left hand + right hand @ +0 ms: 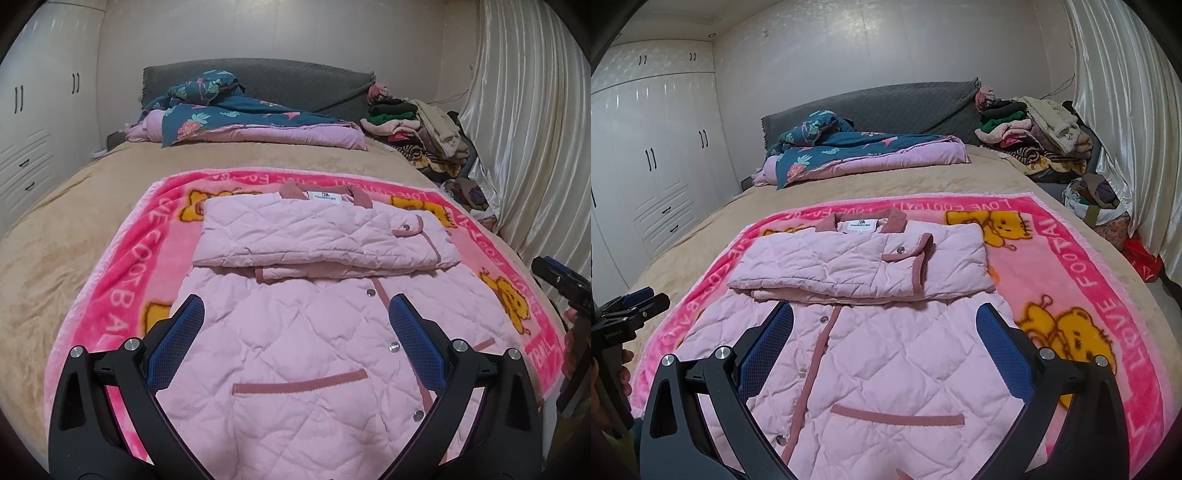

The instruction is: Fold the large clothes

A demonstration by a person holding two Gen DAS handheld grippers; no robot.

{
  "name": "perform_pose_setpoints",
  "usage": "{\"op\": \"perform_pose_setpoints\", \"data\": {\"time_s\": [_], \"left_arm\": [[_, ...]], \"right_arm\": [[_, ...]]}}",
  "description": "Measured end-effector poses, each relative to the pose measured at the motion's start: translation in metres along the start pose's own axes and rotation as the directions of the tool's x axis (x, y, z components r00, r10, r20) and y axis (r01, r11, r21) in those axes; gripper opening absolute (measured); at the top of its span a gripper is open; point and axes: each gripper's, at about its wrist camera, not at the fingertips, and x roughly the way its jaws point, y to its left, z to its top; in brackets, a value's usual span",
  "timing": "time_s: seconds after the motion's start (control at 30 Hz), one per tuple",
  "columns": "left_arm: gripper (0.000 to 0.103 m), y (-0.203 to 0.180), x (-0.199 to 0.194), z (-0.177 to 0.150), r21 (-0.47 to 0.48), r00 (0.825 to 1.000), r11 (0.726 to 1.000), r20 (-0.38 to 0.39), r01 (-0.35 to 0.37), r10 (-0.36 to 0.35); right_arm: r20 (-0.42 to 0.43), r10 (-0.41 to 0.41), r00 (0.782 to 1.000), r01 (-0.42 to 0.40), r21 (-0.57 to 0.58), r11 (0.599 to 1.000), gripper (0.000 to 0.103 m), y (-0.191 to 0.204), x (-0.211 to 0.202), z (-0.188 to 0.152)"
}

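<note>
Blue-padded left gripper (295, 325) hangs released, jaws spread wide, nothing between them, above the lower half of the jacket (295, 350). Right gripper (884, 330) is the same: jaws wide apart, empty, hovering over the jacket's near half, right of the placket (812, 369). Each gripper shows at the other view's edge, so the 2 sit side by side at the near edge of the bed (55, 229).

Jacket is pink quilted, snap front, lying face up, collar (860, 221) toward the headboard (886, 103), hem toward the grippers. It lies in the middle of the pink blanket (1071, 258), which covers the near end of the bed. Both sleeves (321, 236) look folded across the chest, stacked as 1 band just below the collar. Lower body with pocket trim (299, 382) lies flat and unfolded.

Step, my read: sleeve folds done, the bottom-up fold remains. Task roughly halfway.

Next move calls for:
- each gripper drops to the hem, 1 near each bottom corner; hem is below frame in both views, cannot see it
- pinch all layers, quilting is thick, so a deep bite
- lift and carry toward the collar together, level, landing over the sleeve band

Risk: uneven lift skews the fold or drags the sleeves off the stack. The blanket could get pinched with the hem.

Far right corner of the bed holds a clothes pile (1034, 129); the duvet (868, 151) sits by the headboard. Both are well apart from the work.
</note>
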Motion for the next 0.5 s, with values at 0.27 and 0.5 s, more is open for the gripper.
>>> {"op": "perform_pose_setpoints", "data": {"time_s": [0.27, 0.5], "left_arm": [[0.094, -0.008, -0.011, -0.01, 0.028, 1.0, 0.999, -0.007, -0.02, 0.021], [0.094, -0.011, -0.015, -0.024, 0.036, 0.999, 0.999, -0.029, -0.029, 0.03]], "right_arm": [[-0.002, 0.002, 1.0, -0.002, -0.009, 1.0, 0.099, -0.005, -0.018, -0.011], [-0.011, -0.002, 1.0, 0.002, -0.017, 1.0, 0.099, -0.008, -0.025, -0.018]]}}
